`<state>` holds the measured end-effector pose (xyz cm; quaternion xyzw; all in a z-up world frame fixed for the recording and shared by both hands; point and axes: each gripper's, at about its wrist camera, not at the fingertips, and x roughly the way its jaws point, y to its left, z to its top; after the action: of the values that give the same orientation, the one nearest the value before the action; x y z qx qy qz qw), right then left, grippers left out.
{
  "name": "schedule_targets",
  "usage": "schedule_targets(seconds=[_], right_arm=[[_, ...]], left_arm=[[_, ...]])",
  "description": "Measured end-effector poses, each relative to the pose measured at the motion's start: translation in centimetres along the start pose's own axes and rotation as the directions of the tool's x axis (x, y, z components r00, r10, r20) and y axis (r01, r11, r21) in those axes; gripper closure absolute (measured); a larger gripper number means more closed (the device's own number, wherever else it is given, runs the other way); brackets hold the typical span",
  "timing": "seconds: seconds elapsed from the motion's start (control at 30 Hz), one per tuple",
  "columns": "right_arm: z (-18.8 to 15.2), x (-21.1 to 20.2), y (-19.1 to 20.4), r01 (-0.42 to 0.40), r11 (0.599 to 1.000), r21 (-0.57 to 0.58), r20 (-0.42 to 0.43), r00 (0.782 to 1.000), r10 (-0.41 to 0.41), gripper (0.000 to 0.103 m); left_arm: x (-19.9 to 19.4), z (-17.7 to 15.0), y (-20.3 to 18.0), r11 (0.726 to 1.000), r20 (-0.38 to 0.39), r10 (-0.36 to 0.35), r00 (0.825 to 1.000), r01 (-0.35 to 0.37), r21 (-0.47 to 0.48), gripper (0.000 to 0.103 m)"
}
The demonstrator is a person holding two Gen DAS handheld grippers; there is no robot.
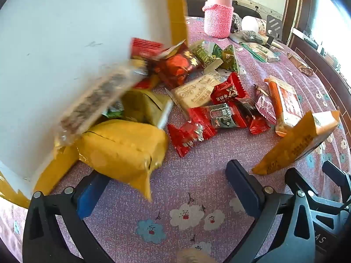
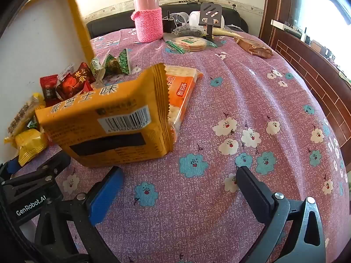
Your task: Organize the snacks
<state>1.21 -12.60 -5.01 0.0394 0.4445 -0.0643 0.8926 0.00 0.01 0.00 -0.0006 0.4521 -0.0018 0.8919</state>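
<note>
Beside the tipped-up white box (image 1: pixel 65 54) with its yellow rim, I have the snacks (image 1: pixel 197 100) lying in a loose heap on the flowered purple tablecloth (image 2: pixel 252 100), some looking as if they are sliding out of the box mouth: a blurred clear packet of dark seeds, two fat yellow pouches (image 1: pixel 122 149), red wrapped sweets, green triangular candies and a pale embossed bar. Nearest my right gripper (image 2: pixel 177 184) stands the orange biscuit packet (image 2: pixel 109 122), propped on edge with its barcode side toward the camera and its crimped seam uppermost, leaning against a clear-wrapped cracker pack (image 2: pixel 184 92) on the side away from the box. I judge the packet light and fairly stiff across its flat faces but crackly and slippery in its film, with brittle contents, so I would take it across the narrow body below the seam with gentle pressure, not by the seam alone. My left gripper (image 1: pixel 166 188) hovers just short of the nearer yellow pouch; both sets of jaws stand wide apart and hold nothing. Farther from the box, past the heap, stand a pink flask in a knitted sleeve (image 2: pixel 148 19), round crackers in green wrap and a brown packet.
</note>
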Motion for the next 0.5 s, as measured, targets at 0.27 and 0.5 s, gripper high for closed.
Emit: schedule_targets(seconds=[0.27, 0.5], right_arm=[[0.0, 0.02, 0.02, 0.009, 1.0, -0.007, -0.002, 1.0, -0.009, 0.0], [-0.01, 0.02, 0.0, 0.009, 1.0, -0.007, -0.001, 1.0, -0.009, 0.0]], left_arm=[[-0.08, 0.01, 0.01, 1.0, 0.0, 0.002, 1.0, -0.002, 0.002, 0.0], [-0.05, 0.02, 0.0, 1.0, -0.001, 0.003, 1.0, -0.003, 0.002, 0.0]])
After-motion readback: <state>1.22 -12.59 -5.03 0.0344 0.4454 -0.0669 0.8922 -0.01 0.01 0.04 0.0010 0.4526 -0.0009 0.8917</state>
